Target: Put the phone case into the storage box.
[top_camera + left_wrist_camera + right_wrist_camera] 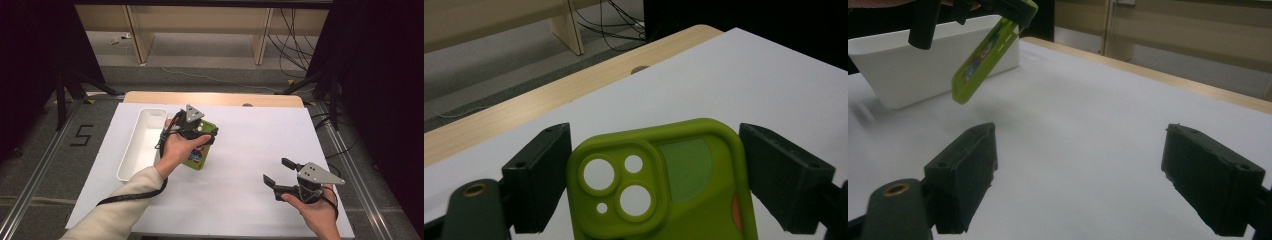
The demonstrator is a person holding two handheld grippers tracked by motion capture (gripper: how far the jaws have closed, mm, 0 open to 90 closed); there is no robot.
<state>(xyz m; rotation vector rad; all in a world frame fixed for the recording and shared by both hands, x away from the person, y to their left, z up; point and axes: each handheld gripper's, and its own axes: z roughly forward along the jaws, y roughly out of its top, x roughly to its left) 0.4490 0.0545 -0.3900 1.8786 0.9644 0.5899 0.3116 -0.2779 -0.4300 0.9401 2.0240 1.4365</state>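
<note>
A lime-green phone case with camera cut-outs hangs tilted above the white sheet, just right of the white bin. My left gripper is shut on it. In the left gripper view both black jaws press the sides of the case near its camera end. The right gripper view shows the same case slanting down clear of the table, in front of the bin. My right gripper rests low at the front right, open with nothing between its fingers.
The white sheet covers most of the wooden table, whose bare far edge has a small hole. The long white bin stands lengthwise at the left. Metal rails run along both table sides, and cables lie on the floor beyond.
</note>
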